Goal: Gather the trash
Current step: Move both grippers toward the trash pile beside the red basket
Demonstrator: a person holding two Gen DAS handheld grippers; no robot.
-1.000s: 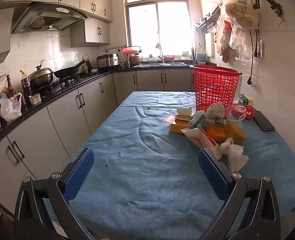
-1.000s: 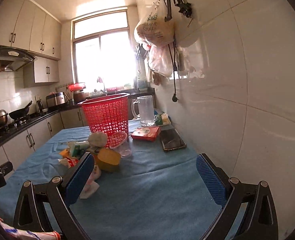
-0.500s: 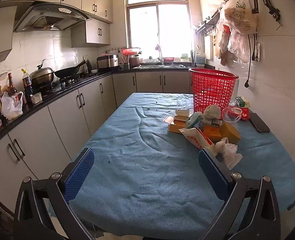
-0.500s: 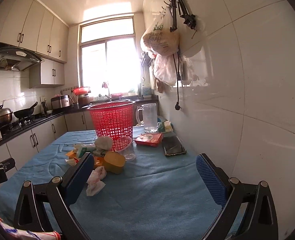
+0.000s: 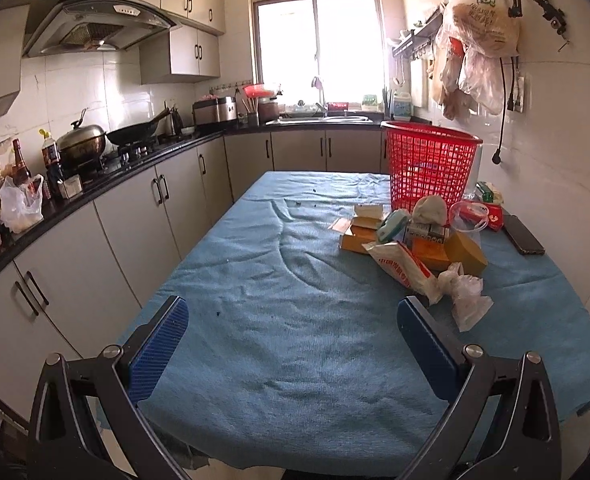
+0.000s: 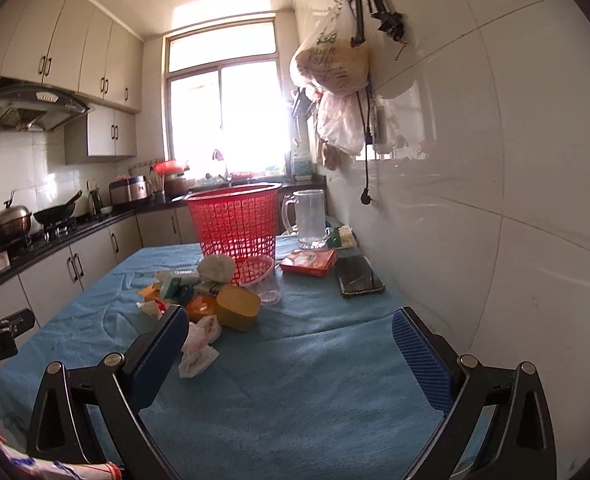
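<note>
1. Left wrist view: left gripper (image 5: 293, 314) spread wide above the near end of the blue tablecloth (image 5: 279, 304), holding nothing.
2. Right wrist view: right gripper (image 6: 291, 326) also spread wide and holding nothing, over the cloth close to the tiled wall (image 6: 495, 220).
3. Trash pile (image 5: 411, 240) heaped on the cloth's right side, just in front of the red mesh basket (image 5: 429, 168): small cardboard boxes, a yellow block (image 5: 465, 252), a red-and-white printed wrapper (image 5: 399, 266) with lettering too small to read, a greyish wad, a clear plastic cup (image 6: 261, 280).
4. Crumpled white tissue (image 5: 463, 296) nearest of the pile, lying just beyond the left gripper's right finger; in the right wrist view partly hidden by that gripper's left finger.
5. Beside the basket toward the wall: glass mug (image 6: 309, 220), flat red packet (image 6: 309, 262), dark phone (image 6: 357, 276) lying flat.
6. Hanging on the wall above: plastic bags (image 6: 331, 68) with green print, not legible.
7. Along the left: counter (image 5: 95, 176) with wok, lidded pot, bottles and more bags.
8. At the right wrist view's left edge: part of the other gripper, white lettering ending "nRobot.AI".
</note>
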